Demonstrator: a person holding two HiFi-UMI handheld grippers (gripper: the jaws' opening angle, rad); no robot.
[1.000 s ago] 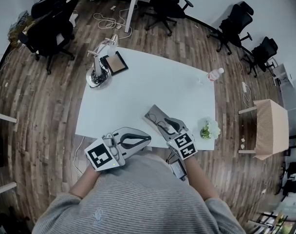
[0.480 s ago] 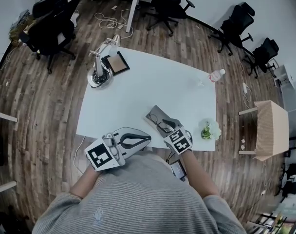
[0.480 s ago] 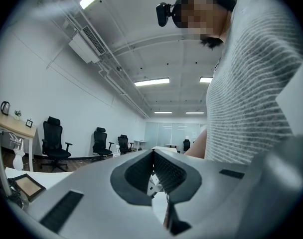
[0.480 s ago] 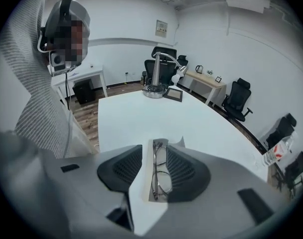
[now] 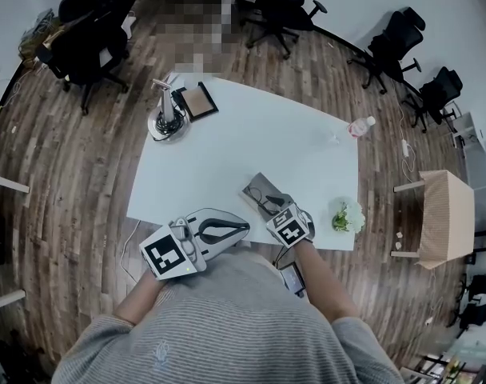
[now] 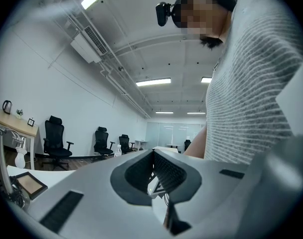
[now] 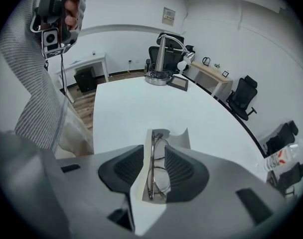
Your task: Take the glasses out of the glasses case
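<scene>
Fingers [image 7: 184, 171] of right gripper [image 7: 154, 151]: closing, not yet touching, astride folded glasses [image 7: 152, 176] lying in open glasses case [image 7: 179, 136] on worktop [image 5: 251, 134]; best closed gently on the frame, clear of lenses, then raised straight. Right gripper view alone shows this; head view adds left gripper [image 5: 244, 229], fingers together, nothing held, at the worktop's near edge.

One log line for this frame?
phase: grasp | right gripper: closing, glasses between jaws | case: open, on table | left gripper: shut, empty
</scene>
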